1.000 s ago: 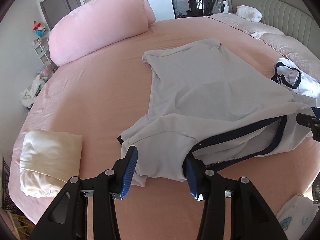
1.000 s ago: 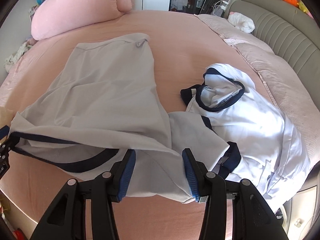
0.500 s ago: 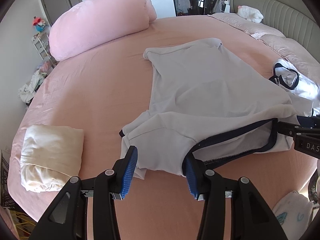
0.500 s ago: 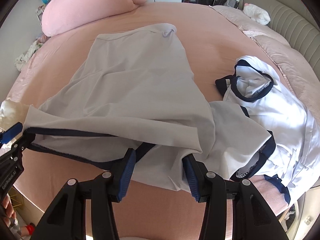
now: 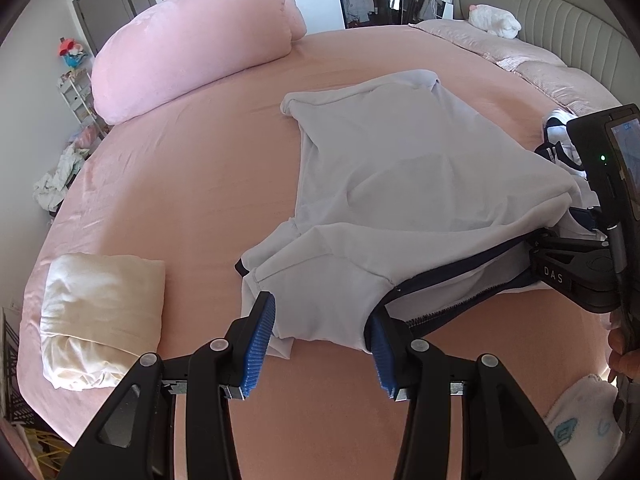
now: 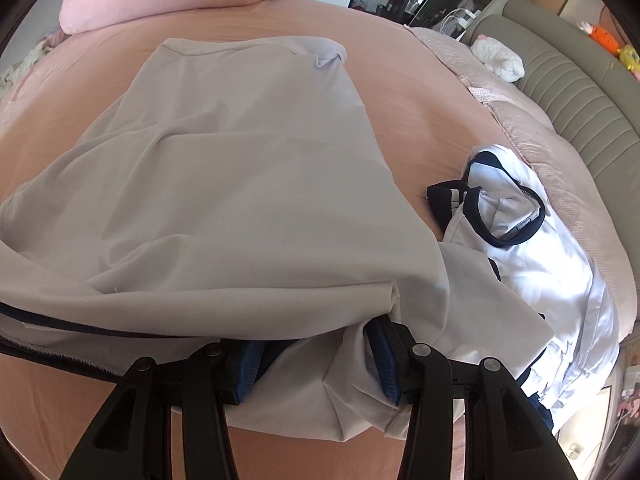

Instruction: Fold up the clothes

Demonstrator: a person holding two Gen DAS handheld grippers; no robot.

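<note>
A light grey T-shirt point(image 5: 400, 168) with a navy collar band lies spread on the pink bed point(image 5: 192, 184). Its collar end faces me. My left gripper point(image 5: 320, 316) stands open at the near left shoulder, with the cloth's edge lying loose between its blue pads. My right gripper point(image 6: 312, 344) is open too. The T-shirt point(image 6: 240, 180) is draped over its fingertips, and a fold hangs between the pads. In the left wrist view the right gripper point(image 5: 538, 246) reaches under the shirt's right side. A second white garment point(image 6: 520, 248) with navy trim lies crumpled to the right.
A big pink bolster point(image 5: 188, 40) lies at the back of the bed. A folded cream cloth point(image 5: 104, 316) sits near the left edge. The grey headboard point(image 6: 580, 100) curves along the right, with a white plush toy point(image 6: 500, 56) beside it. Loose clothes point(image 5: 56, 180) lie on the floor at left.
My right gripper has pushed forward and down into the shirt's near right corner, so the cloth now covers its fingertips. It looms larger in the left wrist view. The left gripper has kept still.
</note>
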